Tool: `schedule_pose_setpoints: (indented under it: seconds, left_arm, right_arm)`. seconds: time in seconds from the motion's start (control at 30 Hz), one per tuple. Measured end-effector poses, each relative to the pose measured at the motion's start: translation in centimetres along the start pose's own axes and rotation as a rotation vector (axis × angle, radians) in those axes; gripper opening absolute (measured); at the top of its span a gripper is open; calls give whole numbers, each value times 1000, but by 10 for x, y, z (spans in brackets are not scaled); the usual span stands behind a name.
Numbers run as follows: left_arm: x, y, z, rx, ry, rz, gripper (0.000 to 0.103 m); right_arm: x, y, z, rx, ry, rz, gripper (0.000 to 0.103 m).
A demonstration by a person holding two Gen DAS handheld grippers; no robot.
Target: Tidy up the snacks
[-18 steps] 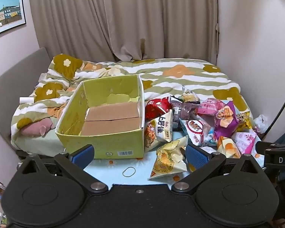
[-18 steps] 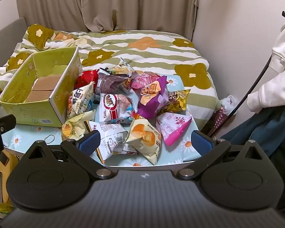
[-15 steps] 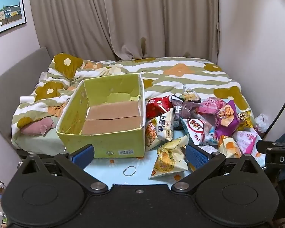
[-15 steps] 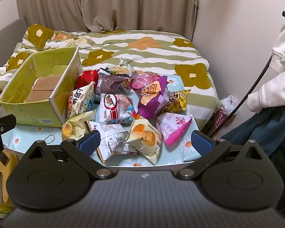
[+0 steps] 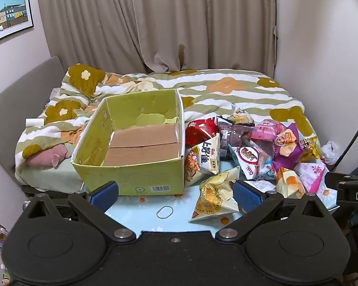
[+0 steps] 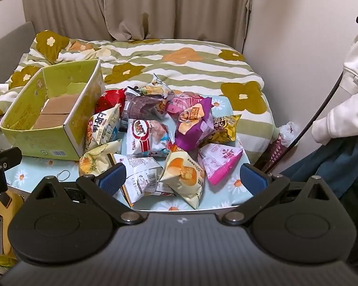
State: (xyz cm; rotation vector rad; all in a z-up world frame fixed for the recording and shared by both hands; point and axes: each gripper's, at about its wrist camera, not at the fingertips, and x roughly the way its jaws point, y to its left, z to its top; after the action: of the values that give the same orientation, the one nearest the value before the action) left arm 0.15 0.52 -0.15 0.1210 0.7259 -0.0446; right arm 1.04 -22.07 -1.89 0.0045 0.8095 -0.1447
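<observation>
A green cardboard box (image 5: pixel 131 178) (image 6: pixel 47 140) stands open on the left of a small light-blue flowered table (image 5: pixel 136 212) (image 6: pixel 226 190); only its brown bottom flaps show inside. Right of it lies a heap of several snack bags, among them a yellow popcorn bag (image 5: pixel 214 195), a white-and-red bag (image 6: pixel 145 138), a purple bag (image 6: pixel 193 124) and a pink bag (image 6: pixel 217 162). My left gripper (image 5: pixel 175 194) hovers open near the table's front edge, before the box. My right gripper (image 6: pixel 182 178) hangs open above the nearest bags, touching none.
A bed with a striped flower quilt (image 5: pixel 226 90) lies behind the table. A rubber band (image 5: pixel 164 212) rests on the table's front. A person in a white sleeve (image 6: pixel 346 109) stands at the right beside a black cable (image 6: pixel 322 104). Curtains hang behind.
</observation>
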Motion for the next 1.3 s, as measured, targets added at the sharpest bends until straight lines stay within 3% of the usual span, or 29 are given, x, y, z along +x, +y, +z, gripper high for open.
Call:
schedule_pose_setpoints:
  seconds: [1.3]
  left_arm:
    - [-1, -5, 2, 8, -3, -3, 103]
  right_arm:
    - [-1, -2, -1, -10, -8, -10, 103]
